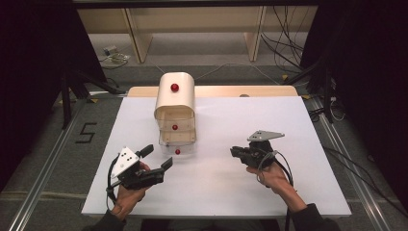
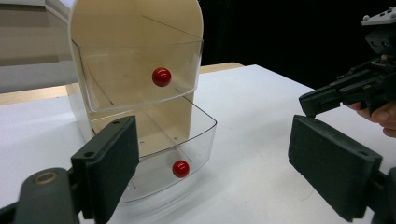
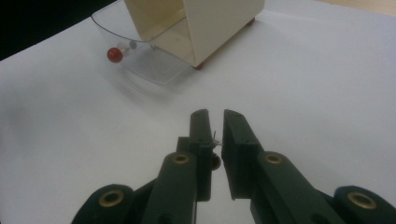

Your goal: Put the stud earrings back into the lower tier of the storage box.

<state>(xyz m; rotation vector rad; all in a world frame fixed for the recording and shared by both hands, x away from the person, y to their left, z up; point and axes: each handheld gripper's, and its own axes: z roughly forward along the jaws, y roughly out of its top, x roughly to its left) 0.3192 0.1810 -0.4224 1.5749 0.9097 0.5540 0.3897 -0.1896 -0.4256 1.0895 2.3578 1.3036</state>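
Observation:
A cream cabinet [image 1: 175, 98] with clear drawers and red knobs stands at the back left of the white table [image 1: 298, 159]. Its bottom drawer [image 2: 201, 135] is pulled out, red knob [image 2: 180, 168] forward, and looks empty. The middle drawer [image 2: 135, 74] is slightly out. My left gripper [image 1: 159, 156] is open wide just in front of the bottom drawer, holding nothing. My right gripper [image 1: 233, 151] hovers right of the drawer with its jaws together, tips pointing left. In the right gripper view [image 3: 215, 116] a tiny thin bit shows in the slit, which I cannot identify.
Bare white tabletop [image 3: 327, 84] spreads to the right of the cabinet and in front of both hands. A wooden strip [image 1: 240, 90] edges the table's far side. Beyond it are shelf legs [image 1: 254, 38] and loose cables [image 1: 284, 48] on the floor.

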